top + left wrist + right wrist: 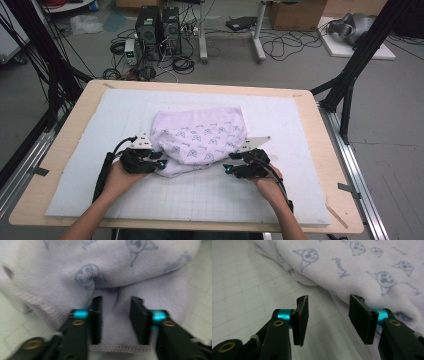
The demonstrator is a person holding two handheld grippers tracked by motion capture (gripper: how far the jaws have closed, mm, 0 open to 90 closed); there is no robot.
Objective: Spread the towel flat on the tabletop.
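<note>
At the left of the high view a person's left hand (114, 179) holds the left gripper (156, 159) against the near left edge of a pale lilac cloth (200, 140) printed with small blue cartoon faces; in the left gripper view the jaws stand apart over the stitched hem, with a fold of the fabric lying between them, not pressed tight. The cloth sits bunched in a rounded heap in the middle of a white gridded mat (100, 130), which covers a wooden table (70, 130). Farther right, the right gripper (233, 162) rests at the near right edge of the cloth, held by the right hand (267, 181); in the right gripper view its jaws are spread wide, the mat visible between them, the cloth's edge just beside the right-hand jaw and partly behind it.
</note>
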